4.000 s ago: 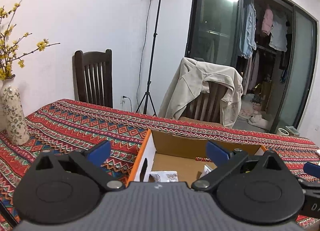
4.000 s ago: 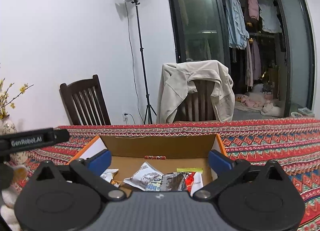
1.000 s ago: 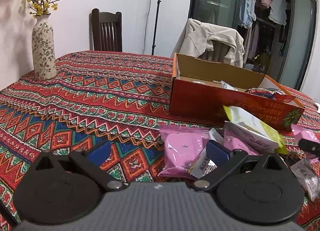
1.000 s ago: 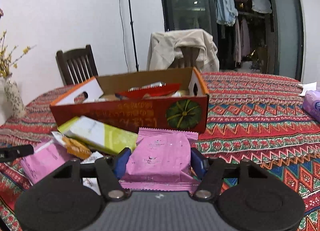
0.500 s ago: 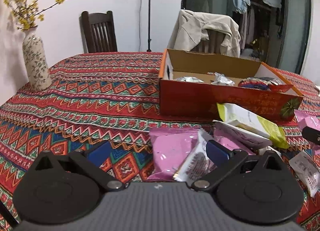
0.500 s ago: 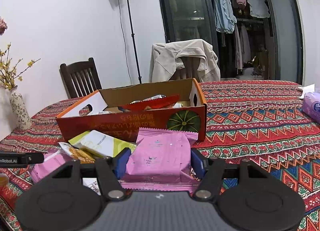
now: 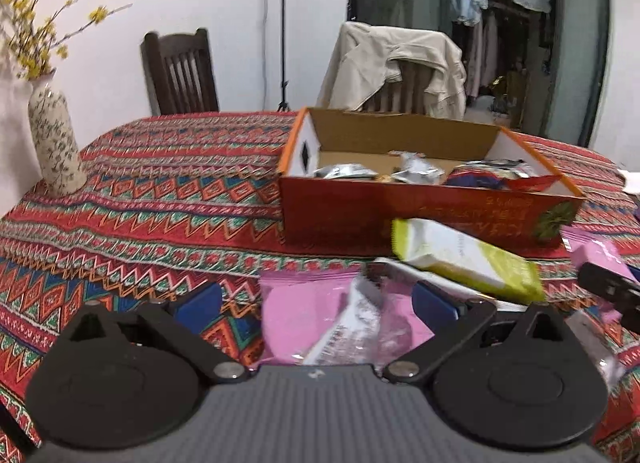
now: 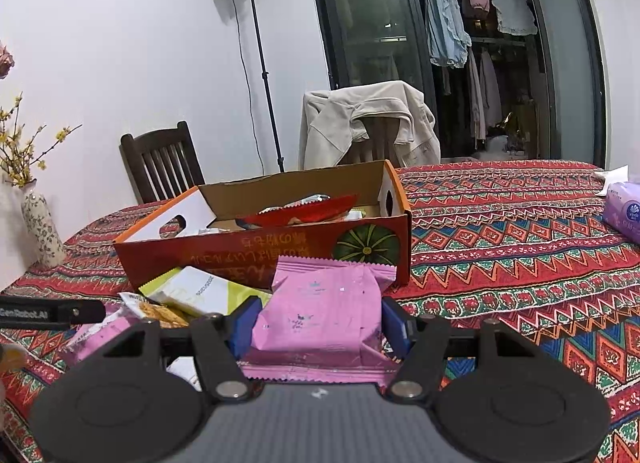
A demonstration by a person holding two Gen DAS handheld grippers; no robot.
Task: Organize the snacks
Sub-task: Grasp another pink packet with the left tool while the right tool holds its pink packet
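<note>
Clamped between the right gripper [image 8: 316,327] pads: a pink snack packet [image 8: 320,311], just before the cardboard box [image 8: 224,259]. Left gripper [image 7: 316,305] wide, empty, over loose packets. Best lifted clear of the rim, then dropped inside.

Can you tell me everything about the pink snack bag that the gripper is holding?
The pink snack bag is a puffy packet that looks like shiny plastic film, with zigzag sealed edges at top and bottom and small print on the front. It looks sealed and a little crinkled. The right gripper clamps it, one blue pad on each side. It is held in front of the red cardboard box, near its pumpkin picture.
</note>
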